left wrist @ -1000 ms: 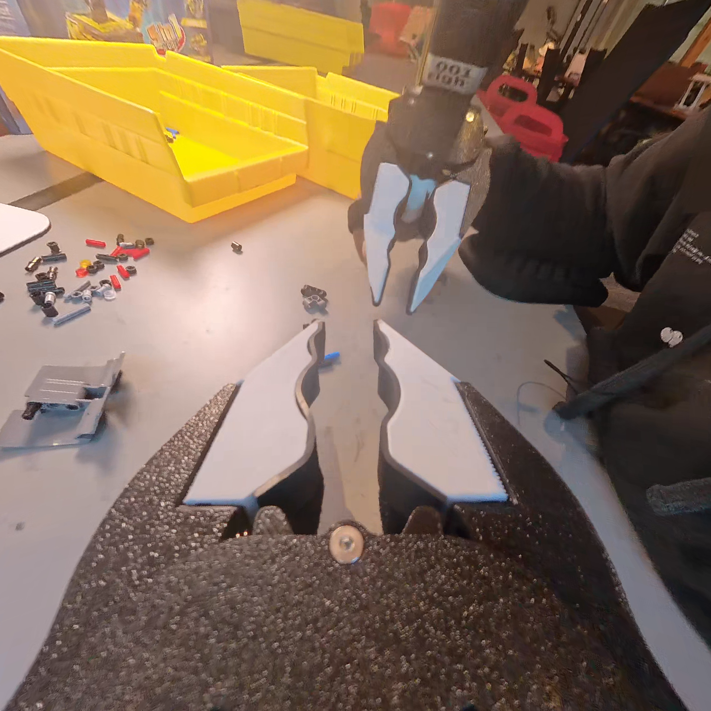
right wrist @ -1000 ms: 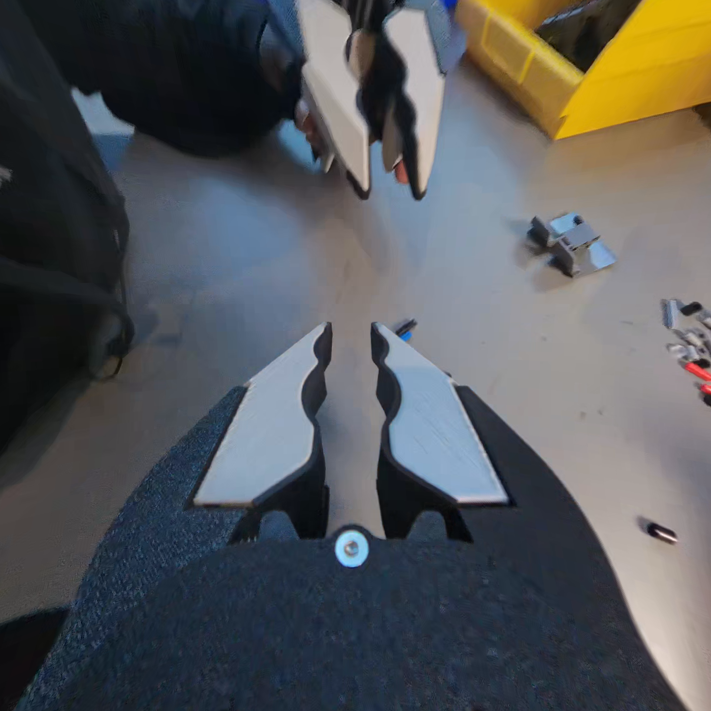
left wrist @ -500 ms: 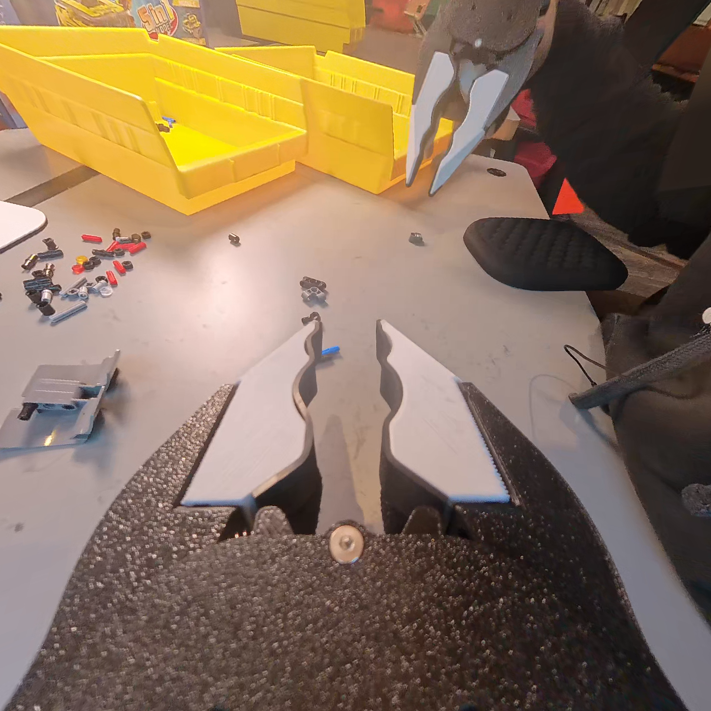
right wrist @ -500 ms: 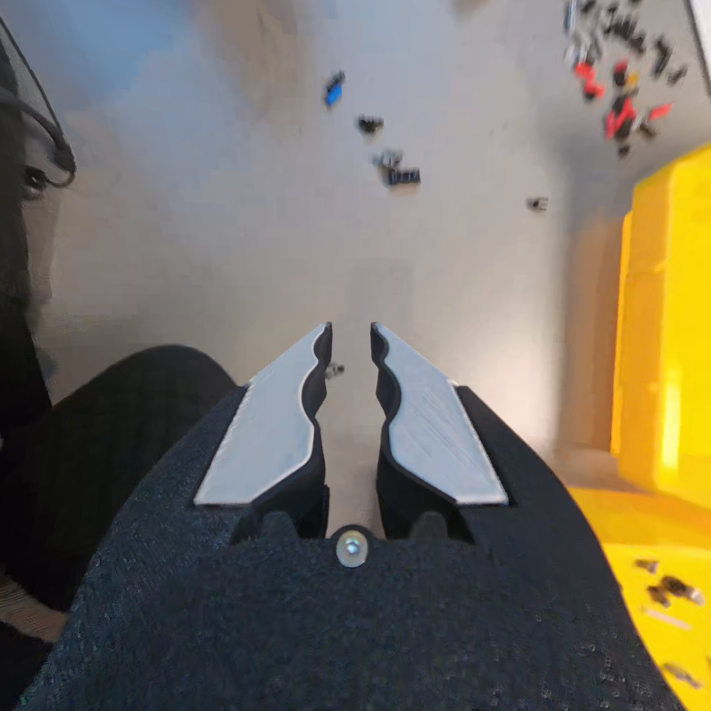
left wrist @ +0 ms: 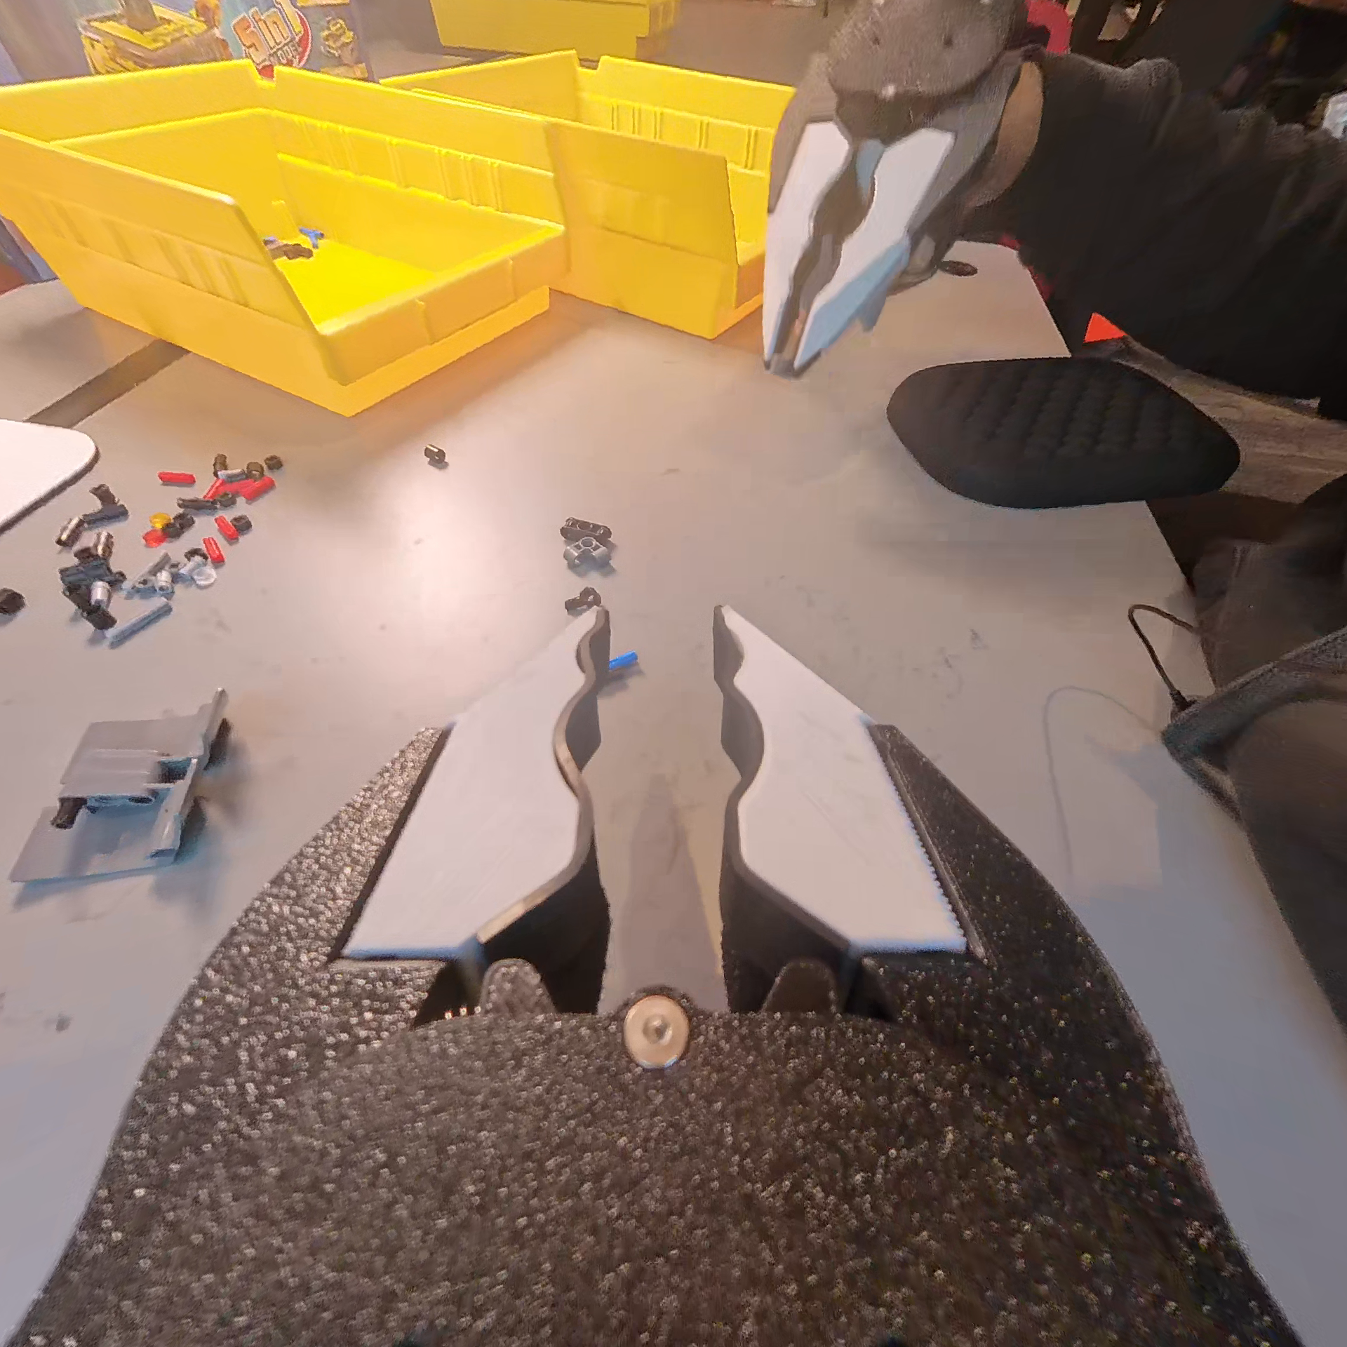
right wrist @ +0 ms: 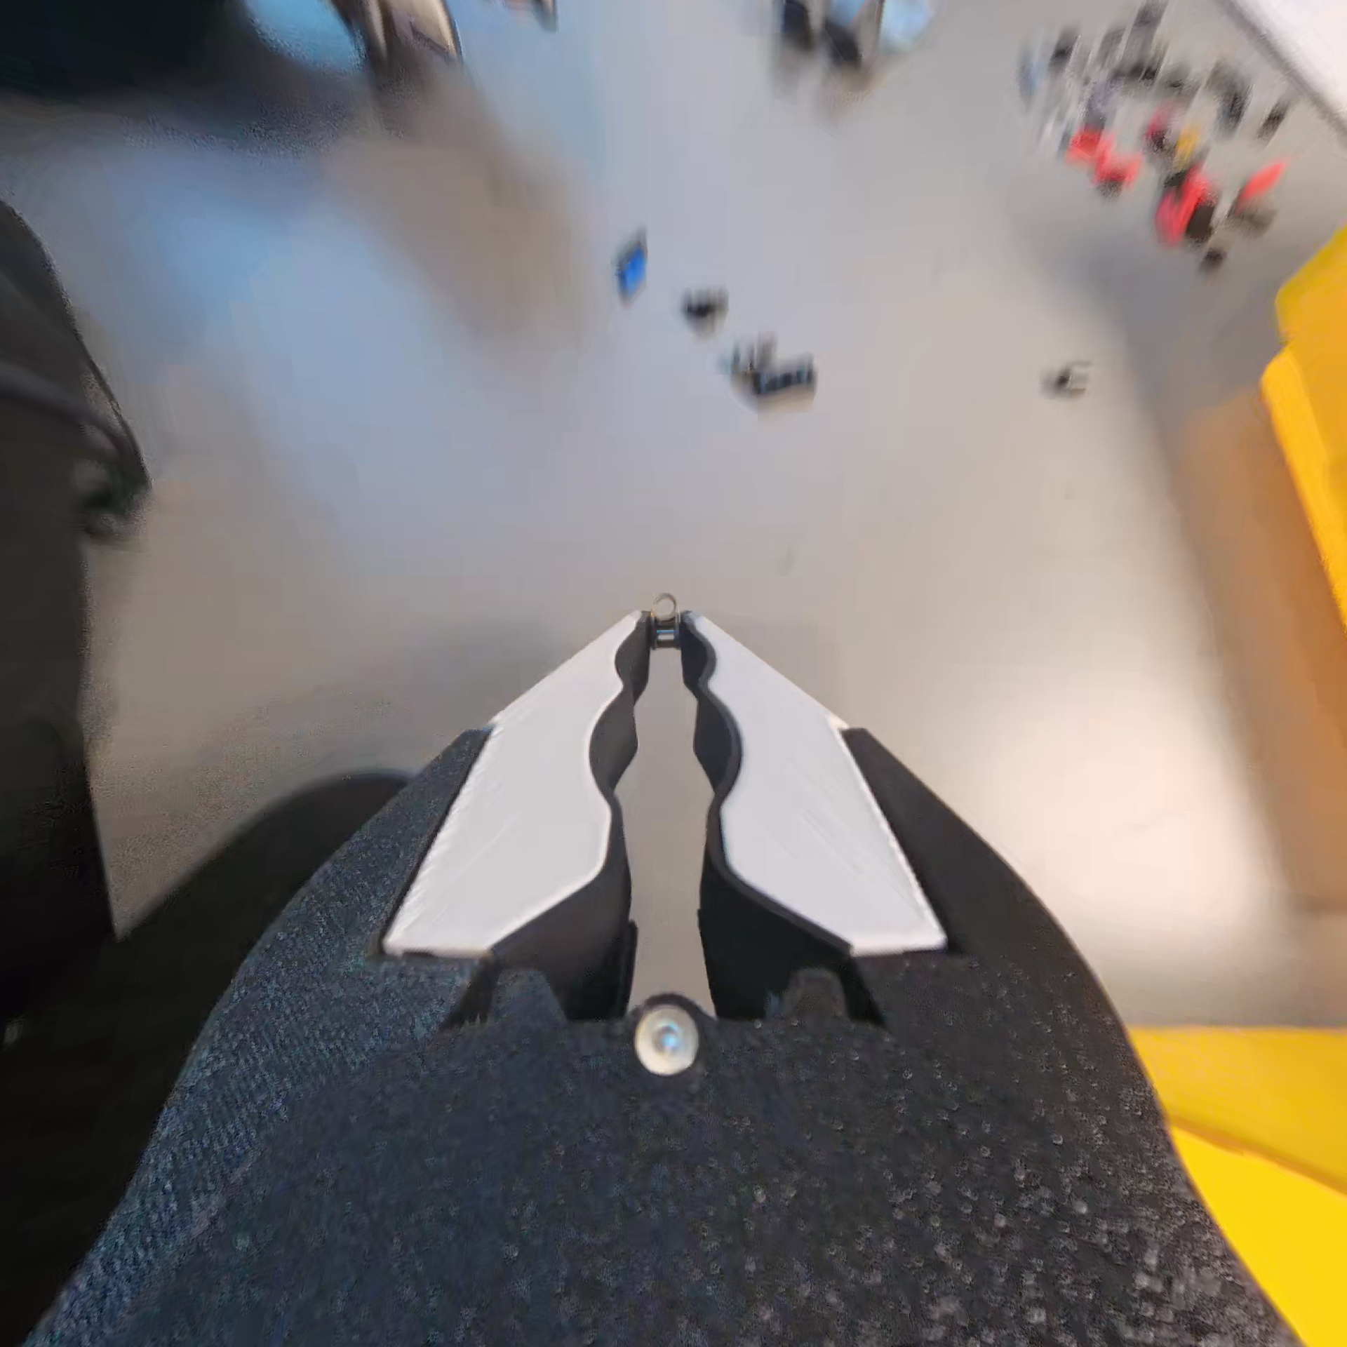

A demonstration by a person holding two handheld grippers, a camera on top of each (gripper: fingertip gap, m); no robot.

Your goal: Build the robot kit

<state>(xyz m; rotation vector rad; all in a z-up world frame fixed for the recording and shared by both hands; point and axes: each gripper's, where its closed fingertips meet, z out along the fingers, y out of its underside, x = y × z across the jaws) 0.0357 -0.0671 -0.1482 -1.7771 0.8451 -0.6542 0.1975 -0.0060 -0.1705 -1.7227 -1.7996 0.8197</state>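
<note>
Right gripper (right wrist: 663,619) is pinching a tiny grey-and-black connector piece (right wrist: 663,618) right at its fingertips, jaws nearly closed on it, part poking just past the tips. It is hanging above the grey table (right wrist: 911,583); the right wrist view is motion-blurred beyond the fingers. Ahead of the tips: a small blue piece (right wrist: 631,266) up and slightly left, blurred black pieces (right wrist: 772,368) beyond, and a red-and-black scatter (right wrist: 1181,182) far up-right. A yellow bin (right wrist: 1312,408) is sitting off the right finger's side.

Left gripper (left wrist: 660,623) is sitting low over the table with fingers spread, nothing between them. A blue pin (left wrist: 623,661) is lying just inside the left fingertip; a black connector (left wrist: 583,600) is just ahead of that tip, with a grey-and-black pair (left wrist: 585,543) farther ahead. A grey plate assembly (left wrist: 124,791) is lying well off to the left of the fingers, small mixed parts (left wrist: 160,532) ahead-left. Yellow bins (left wrist: 408,219) are standing far ahead. The right gripper (left wrist: 791,353) is showing ahead-right, tips together, above the table beside a black padded armrest (left wrist: 1057,434).
</note>
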